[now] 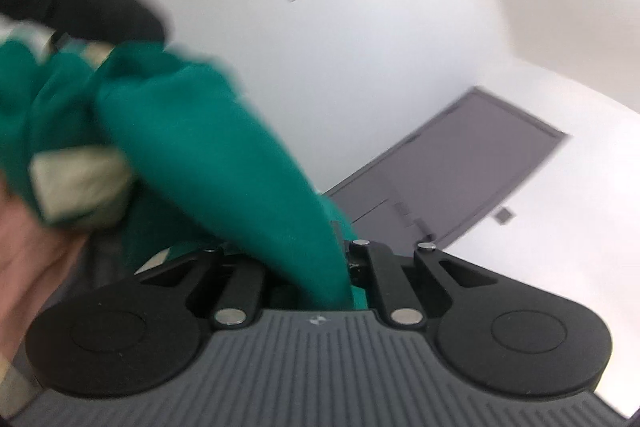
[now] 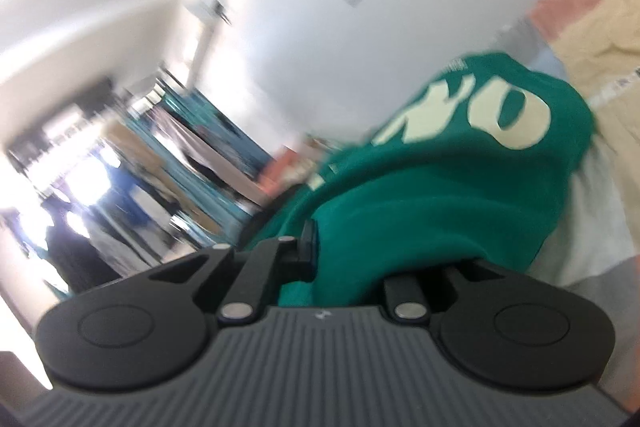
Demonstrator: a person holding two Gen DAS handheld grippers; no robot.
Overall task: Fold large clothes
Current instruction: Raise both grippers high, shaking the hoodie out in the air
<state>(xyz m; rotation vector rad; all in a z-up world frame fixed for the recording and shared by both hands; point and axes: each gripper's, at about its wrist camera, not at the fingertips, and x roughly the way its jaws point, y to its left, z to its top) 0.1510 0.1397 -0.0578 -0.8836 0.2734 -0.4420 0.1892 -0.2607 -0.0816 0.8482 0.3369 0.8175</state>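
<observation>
Both tools were clenched on the same green garment point(image 1: 192, 147): the left gripper point(image 1: 348, 267) pinched a fold of it, and the right gripper point(image 2: 344, 259) had the cloth bunched between its jaws, so that one of them was covered completely. The garment hung in the air between the two tools, above and in front of them, with its pale printed letters point(image 2: 508, 115) turned toward the right wrist camera. To the left of the garment a bare hand point(image 1: 36, 259) was partly visible. I judge that the step in hand was to lift the garment and spread it, so the two grips should be pulled apart evenly until the cloth becomes flat, and both should stay firm, because a thick fold can slip out. Much was hard to make out: both pictures were blurred, no table or folding surface was in view, and the lower part of the garment was cut off. Behind the garment a grey panel point(image 1: 460, 163) on the white wall could not be identified, and I could not tell which edge each tool held.
</observation>
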